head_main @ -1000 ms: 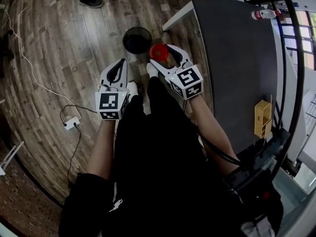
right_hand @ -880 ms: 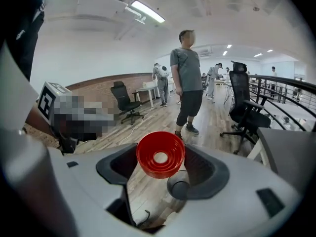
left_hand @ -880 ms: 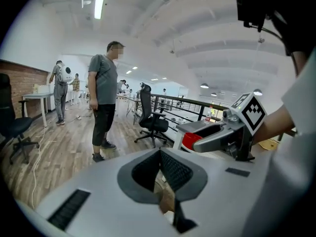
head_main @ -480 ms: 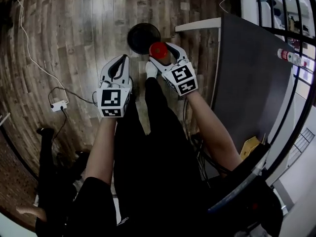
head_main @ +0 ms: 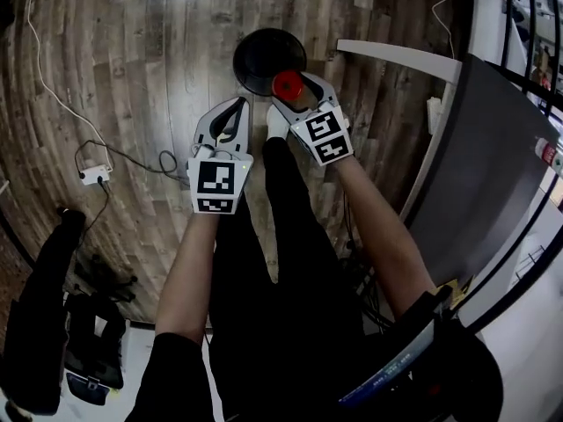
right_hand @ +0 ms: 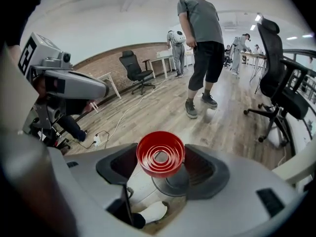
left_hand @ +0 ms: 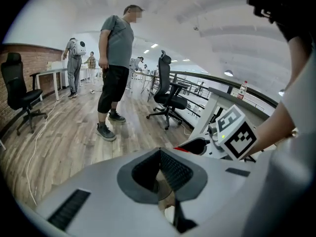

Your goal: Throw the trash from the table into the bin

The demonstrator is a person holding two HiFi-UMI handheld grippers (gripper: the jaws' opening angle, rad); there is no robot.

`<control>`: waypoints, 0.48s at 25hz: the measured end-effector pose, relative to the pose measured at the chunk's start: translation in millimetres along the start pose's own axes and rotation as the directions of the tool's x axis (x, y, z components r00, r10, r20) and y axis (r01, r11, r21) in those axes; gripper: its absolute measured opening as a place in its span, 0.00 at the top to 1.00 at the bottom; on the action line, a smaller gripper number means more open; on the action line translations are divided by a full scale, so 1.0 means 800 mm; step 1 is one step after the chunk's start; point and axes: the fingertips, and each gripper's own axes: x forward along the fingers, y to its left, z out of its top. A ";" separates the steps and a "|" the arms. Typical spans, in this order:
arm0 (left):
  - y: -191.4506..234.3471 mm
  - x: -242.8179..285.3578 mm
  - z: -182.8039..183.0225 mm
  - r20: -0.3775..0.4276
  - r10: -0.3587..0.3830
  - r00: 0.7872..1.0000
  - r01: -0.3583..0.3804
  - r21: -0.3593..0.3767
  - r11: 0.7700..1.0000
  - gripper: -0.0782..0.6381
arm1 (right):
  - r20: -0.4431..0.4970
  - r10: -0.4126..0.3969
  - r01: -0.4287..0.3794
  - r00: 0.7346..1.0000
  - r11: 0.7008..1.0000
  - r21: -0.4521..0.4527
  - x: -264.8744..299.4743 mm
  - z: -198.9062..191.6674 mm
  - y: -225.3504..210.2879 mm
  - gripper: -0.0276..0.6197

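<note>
Head view puts my right gripper [head_main: 292, 93] at the near rim of the black bin [head_main: 264, 55], which stands on the floor [head_main: 132, 77]. Its jaws are spread wide but clamped on the red cup [head_main: 288, 84], which hangs over the bin's edge. My left gripper [head_main: 236, 108] is just beside it, jaws closed together on nothing. I judge this the drop step: next I should centre the cup over the opening and part the jaws.

Right gripper [head_main: 292, 91] grips a red cup [head_main: 287, 83] beside the black bin [head_main: 262, 51] — left gripper [head_main: 236, 108] close alongside
</note>
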 end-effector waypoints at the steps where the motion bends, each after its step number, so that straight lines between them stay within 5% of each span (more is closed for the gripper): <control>1: 0.002 0.010 -0.012 -0.008 0.000 1.000 0.000 -0.004 1.000 0.88 | -0.010 0.004 -0.004 1.000 1.000 0.006 0.013 -0.015 -0.002 0.49; 12: 0.022 0.107 -0.126 -0.090 -0.028 0.996 0.028 -0.005 1.000 0.88 | -0.143 0.002 0.006 0.990 0.998 0.060 0.153 -0.160 -0.043 0.49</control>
